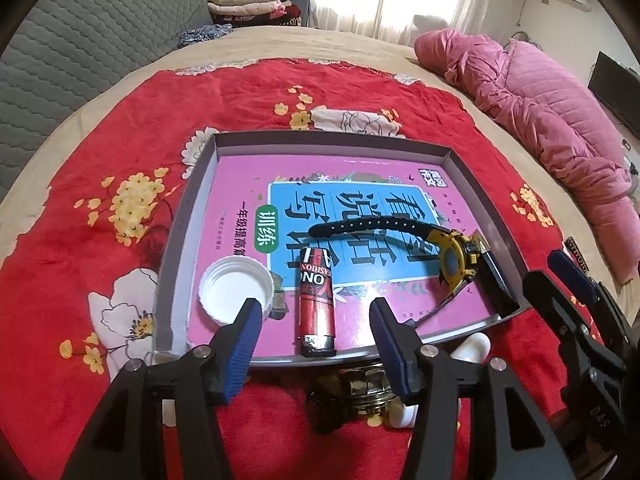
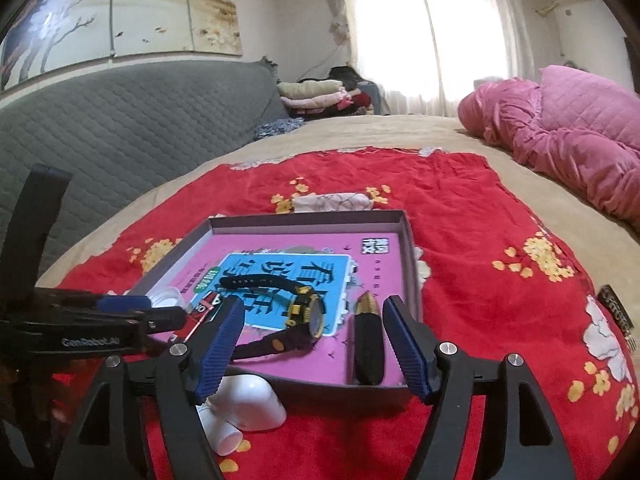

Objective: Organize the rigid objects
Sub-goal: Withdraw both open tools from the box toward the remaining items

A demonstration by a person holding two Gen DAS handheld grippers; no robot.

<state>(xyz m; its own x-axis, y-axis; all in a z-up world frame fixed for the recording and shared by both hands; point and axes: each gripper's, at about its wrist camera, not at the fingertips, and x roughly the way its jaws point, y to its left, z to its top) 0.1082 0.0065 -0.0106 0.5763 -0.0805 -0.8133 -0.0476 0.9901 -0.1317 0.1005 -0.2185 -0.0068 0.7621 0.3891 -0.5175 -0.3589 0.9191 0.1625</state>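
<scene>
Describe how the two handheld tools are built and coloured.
Both match. The left tool and the right tool have black plastic arms with triangular cut-outs and silver pivot screws. Each finger carries a blue ribbed pad. The right wrist view shows white "GenRobot.AI" lettering on the left tool's side. No cables, hands or sleeves are visible.

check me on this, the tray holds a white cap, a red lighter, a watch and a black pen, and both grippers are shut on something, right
Not quite: both grippers are open and hold nothing, as each wrist view shows. The left gripper stands over the red lighter. The rest is right: the tray holds the white cap, watch and black pen.
</scene>
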